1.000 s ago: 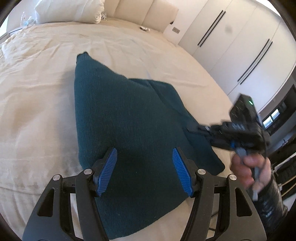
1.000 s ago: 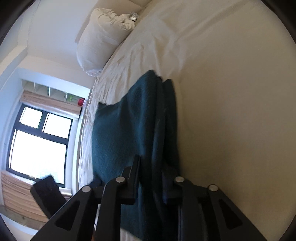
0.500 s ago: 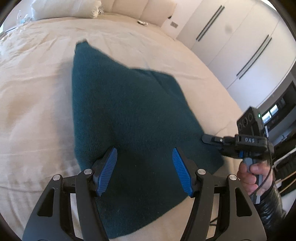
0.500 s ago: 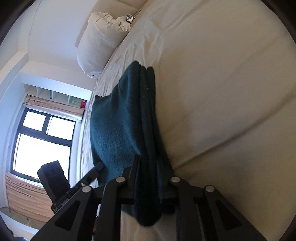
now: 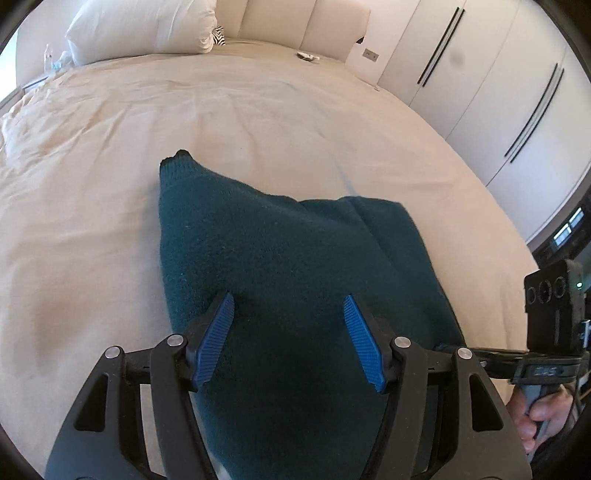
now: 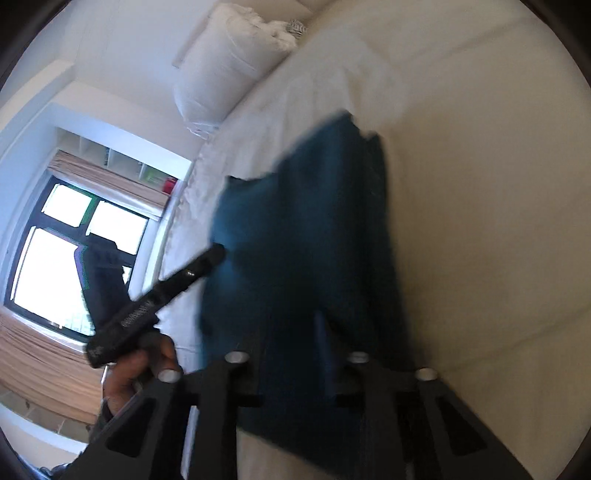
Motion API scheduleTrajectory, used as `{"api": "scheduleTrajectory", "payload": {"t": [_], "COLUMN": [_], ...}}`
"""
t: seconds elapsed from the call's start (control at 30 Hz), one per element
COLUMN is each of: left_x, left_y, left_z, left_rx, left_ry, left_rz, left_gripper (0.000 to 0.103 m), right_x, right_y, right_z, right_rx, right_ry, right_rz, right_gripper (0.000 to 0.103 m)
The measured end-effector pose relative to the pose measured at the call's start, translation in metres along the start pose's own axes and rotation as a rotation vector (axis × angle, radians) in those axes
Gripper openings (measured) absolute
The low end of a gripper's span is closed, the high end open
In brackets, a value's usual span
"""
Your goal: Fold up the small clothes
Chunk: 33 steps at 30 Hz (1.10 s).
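1. Position. The teal garment (image 5: pixel 277 277) lies partly folded on the bed (image 5: pixel 258 110), well apart from the pillow (image 5: pixel 140 29), with one corner pointing toward the pillow.
2. Left gripper (image 5: pixel 288 339). My jaws stand released, as they did a second ago. They hover over the garment end farthest from the pillow and pinch nothing.
3. Right gripper (image 6: pixel 299 350). A second ago my jaws stood partly apart about the folded side edge; they are now clenched. Fabric lies across the fingers, but the blur hides whether any is pinned.
4. Change of view. More bare bed now shows between garment and pillow in the left wrist view.
5. Consequence. I judge that this closure prepares the next fold; confirm the hold before lifting.
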State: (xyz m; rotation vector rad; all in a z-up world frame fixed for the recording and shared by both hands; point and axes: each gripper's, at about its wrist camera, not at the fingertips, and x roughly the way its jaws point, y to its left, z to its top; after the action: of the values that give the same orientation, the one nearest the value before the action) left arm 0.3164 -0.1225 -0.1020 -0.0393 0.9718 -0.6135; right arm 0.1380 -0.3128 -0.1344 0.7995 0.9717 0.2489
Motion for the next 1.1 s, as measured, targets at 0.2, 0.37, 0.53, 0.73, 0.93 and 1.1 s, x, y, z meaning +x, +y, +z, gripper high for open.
{"api": "scheduleTrajectory", "payload": {"t": [0.2, 0.37, 0.53, 0.73, 0.93, 1.1], "left_x": [0.016, 0.018, 0.017, 0.017, 0.005, -0.040], "left_y": [0.000, 0.001, -0.004, -0.007, -0.013, -0.001], "left_z": [0.003, 0.004, 0.001, -0.001, -0.003, -0.005], "left_rx": [0.028, 0.024, 0.040, 0.056, 0.072, -0.008], "left_ry": [0.037, 0.054, 0.047, 0.040, 0.012, -0.072], "left_rz": [-0.003, -0.008, 0.014, 0.026, 0.056, 0.098], "left_gripper": [0.061, 0.061, 0.061, 0.061, 0.061, 0.070], "right_x": [-0.021, -0.050, -0.025, -0.026, -0.081, -0.092], "right_y": [-0.024, 0.010, 0.016, -0.023, -0.046, -0.039], "right_z": [-0.018, -0.002, 0.025, 0.013, -0.005, 0.002], "right_rx": [0.029, -0.007, -0.007, 0.070, 0.115, 0.072], "right_ry": [-0.013, -0.111, -0.105, -0.109, -0.206, -0.199], "right_rz": [0.043, 0.155, 0.127, 0.120, 0.026, -0.004], "right_gripper": [0.002, 0.034, 0.044, 0.035, 0.051, 0.069]}}
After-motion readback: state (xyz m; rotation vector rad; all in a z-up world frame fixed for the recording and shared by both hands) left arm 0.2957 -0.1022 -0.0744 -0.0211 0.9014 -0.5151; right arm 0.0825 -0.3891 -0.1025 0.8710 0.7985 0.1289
